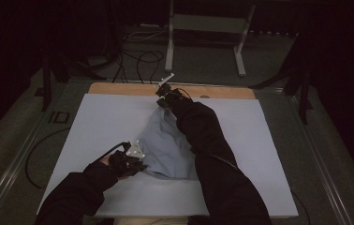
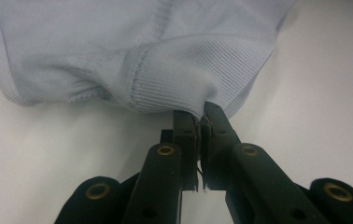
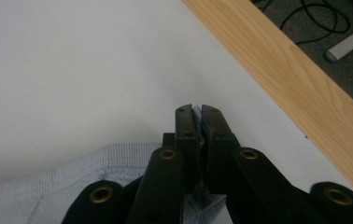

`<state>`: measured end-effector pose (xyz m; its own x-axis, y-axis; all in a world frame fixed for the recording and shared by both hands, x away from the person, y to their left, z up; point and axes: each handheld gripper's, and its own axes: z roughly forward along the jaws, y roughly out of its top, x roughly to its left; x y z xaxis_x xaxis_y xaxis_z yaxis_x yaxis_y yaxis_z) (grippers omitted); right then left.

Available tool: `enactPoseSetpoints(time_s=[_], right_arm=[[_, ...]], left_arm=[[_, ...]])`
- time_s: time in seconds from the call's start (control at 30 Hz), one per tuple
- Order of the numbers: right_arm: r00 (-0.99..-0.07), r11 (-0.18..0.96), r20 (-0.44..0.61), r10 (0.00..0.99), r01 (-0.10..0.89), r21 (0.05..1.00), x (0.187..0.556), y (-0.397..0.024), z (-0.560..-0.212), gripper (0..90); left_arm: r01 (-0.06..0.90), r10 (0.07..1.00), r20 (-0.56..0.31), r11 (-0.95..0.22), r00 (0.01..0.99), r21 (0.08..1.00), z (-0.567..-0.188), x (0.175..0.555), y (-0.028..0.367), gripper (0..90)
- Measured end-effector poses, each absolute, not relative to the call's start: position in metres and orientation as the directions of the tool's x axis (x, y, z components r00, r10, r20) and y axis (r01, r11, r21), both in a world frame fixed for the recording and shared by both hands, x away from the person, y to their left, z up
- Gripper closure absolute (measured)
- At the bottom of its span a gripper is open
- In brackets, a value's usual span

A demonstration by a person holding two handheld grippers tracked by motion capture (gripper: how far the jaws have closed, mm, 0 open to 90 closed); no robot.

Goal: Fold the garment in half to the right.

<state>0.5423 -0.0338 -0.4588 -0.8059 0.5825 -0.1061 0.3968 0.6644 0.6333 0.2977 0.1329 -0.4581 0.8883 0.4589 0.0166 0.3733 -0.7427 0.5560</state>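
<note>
Garment: a pale blue ribbed knit cloth garment (image 1: 165,145) lies bunched near the middle of the tabletop, stretched between the two tools, one end reaching toward the far edge and the other toward the near left.
Left tool: the left black two-jaw tool (image 2: 201,122) has its jaws pressed together on the ribbed hem of the garment (image 2: 137,60); the fabric bulges out just above the jaw tips. In the high view the left tool (image 1: 135,152) sits at the garment's near-left end, toward the near edge of the tabletop, held in a dark-gloved hand (image 1: 121,164).
Right tool: the right black two-jaw tool (image 3: 198,112) has its jaws closed, with a thin sliver of pale blue cloth pinched between the tips; more of the garment (image 3: 62,186) lies below and beside the jaws. In the high view the right tool (image 1: 162,101) is at the garment's far end, close to the far edge.
Tabletop: a white sheet-covered tabletop (image 1: 109,122) with a bare light wooden strip (image 3: 282,70) along its far edge.
Sleeves: the right black sleeve (image 1: 208,140) crosses over the right side of the garment.
Floor: black cables (image 1: 137,61) and a grey metal frame (image 1: 203,28) lie beyond the far edge.
</note>
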Motion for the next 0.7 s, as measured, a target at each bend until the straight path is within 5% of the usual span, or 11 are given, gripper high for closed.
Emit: enactPoseSetpoints(time_s=[0.7], right_arm=[[-0.779,0.592,-0.081,0.622,0.401,0.699,0.534,-0.082,-0.429,87.4]], left_arm=[[0.247,0.346,0.079,-0.794,0.935,0.555,-0.42,0.298,0.081,86.9]])
